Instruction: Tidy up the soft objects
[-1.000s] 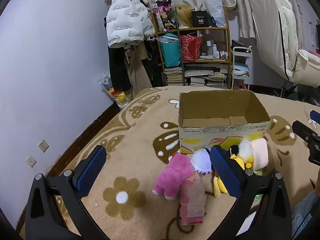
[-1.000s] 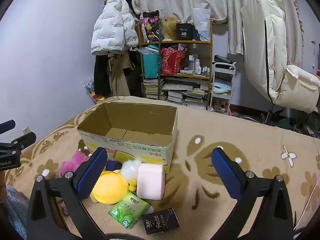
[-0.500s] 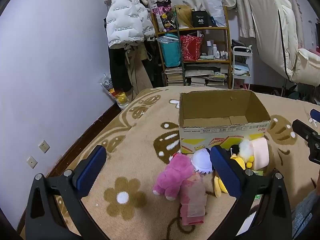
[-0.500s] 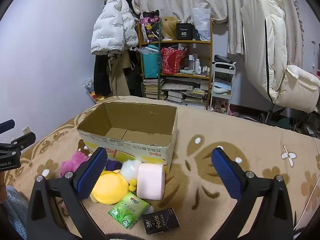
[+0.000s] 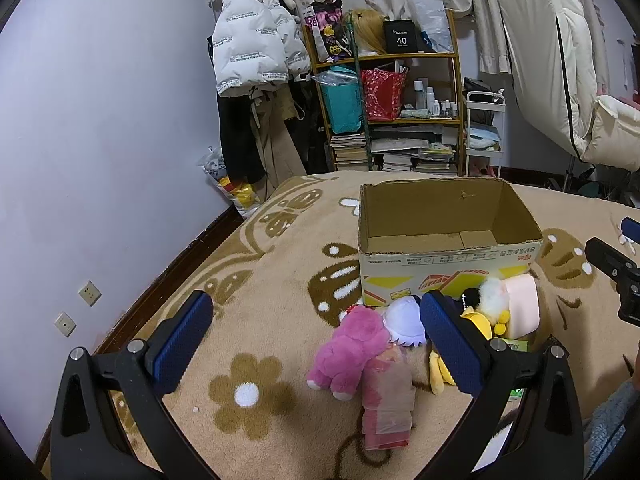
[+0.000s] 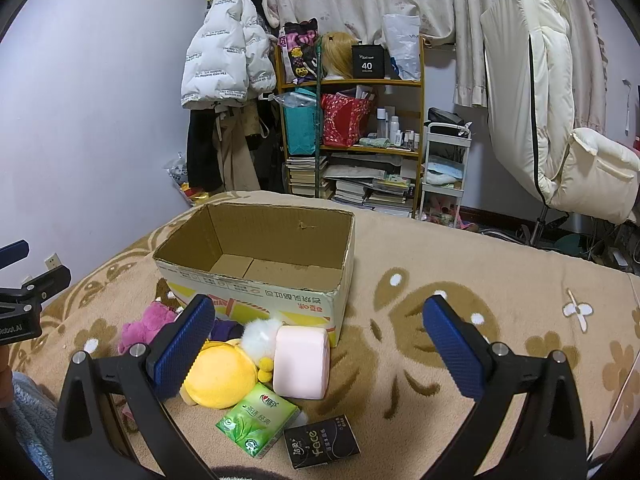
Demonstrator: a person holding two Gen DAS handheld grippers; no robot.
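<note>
Even, soft indoor light with faint shadows, sharp focus, and strong fisheye bending with dark vignetted corners in both views.

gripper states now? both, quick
Left gripper: open, holding nothing, above the carpet beside the pink plush.
Right gripper: open, holding nothing, above the pink block.

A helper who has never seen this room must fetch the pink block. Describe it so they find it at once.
Start at the open cardboard box on the patterned blanket. Soft things are piled against its printed front, and the pink block stands at the right end of that pile, beside the yellow plush. It alone is smooth, pale pink and rounded-rectangular, not furry.
</note>
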